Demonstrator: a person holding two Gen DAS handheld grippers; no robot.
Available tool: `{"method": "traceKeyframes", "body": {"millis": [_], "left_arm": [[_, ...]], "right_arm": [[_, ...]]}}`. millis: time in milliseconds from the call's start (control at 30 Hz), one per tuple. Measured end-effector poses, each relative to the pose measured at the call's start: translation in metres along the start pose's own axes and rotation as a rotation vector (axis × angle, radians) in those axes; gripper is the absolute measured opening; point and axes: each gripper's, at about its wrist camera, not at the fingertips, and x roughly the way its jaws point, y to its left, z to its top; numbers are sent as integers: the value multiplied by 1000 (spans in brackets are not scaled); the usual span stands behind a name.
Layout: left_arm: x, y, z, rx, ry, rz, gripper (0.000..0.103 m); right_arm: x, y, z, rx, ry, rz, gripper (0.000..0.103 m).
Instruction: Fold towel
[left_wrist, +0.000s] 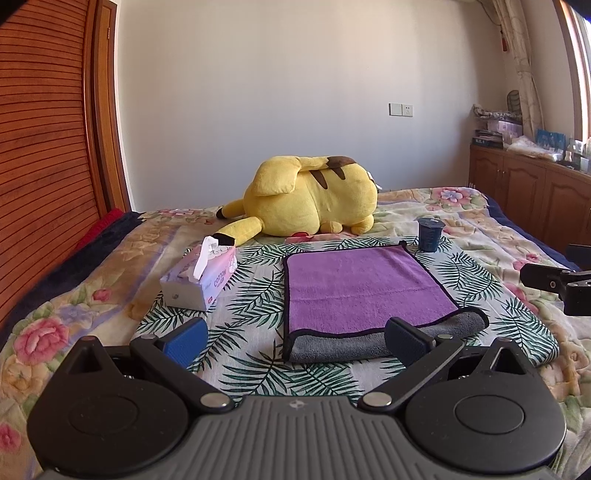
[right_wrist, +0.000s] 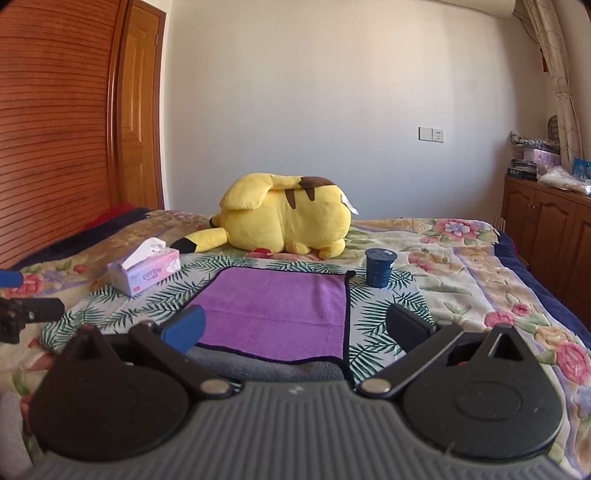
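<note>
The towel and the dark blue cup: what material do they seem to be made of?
The towel looks like soft microfibre or terry: fuzzy matte pile, purple on one face, grey on the other, with a dark stitched edge. The cup looks like thin plastic with a foil-like lid, though the image is too soft to be sure.

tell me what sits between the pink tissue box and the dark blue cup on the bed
The purple towel with black trim lies between the pink tissue box and the dark blue cup, on the leaf-print cloth; both wrist views show it.
</note>
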Motion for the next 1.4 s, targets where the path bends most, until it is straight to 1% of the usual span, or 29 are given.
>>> {"method": "traceKeyframes", "body": {"millis": [267,467,667,733,800,933,1100,1200,1400], "left_arm": [[28,3,3,3,35,-22,84],[45,4,2,-9,51,-44,82],[61,1,1,-3,70,-71,74],[66,0,1,2,76,-77,73],[71,-2,1,15,81,-77,70],[79,-4,1,27,89,-82,66],[91,-5,1,37,95,-79,57],[98,-4,0,33,108,-77,54],[118,1,-4,24,151,-76,53]], "right_arm": [[25,-5,-1,-23,36,9,103],[37,-11,-4,-2,65,29,103],[50,-15,-3,-5,85,48,103],[55,-15,-3,1,94,53,103],[59,-16,-5,6,106,58,103],[66,-16,-7,3,128,66,103],[74,-19,-8,3,149,69,103],[79,-21,-8,6,156,68,103],[93,-25,-10,8,182,65,103]]}}
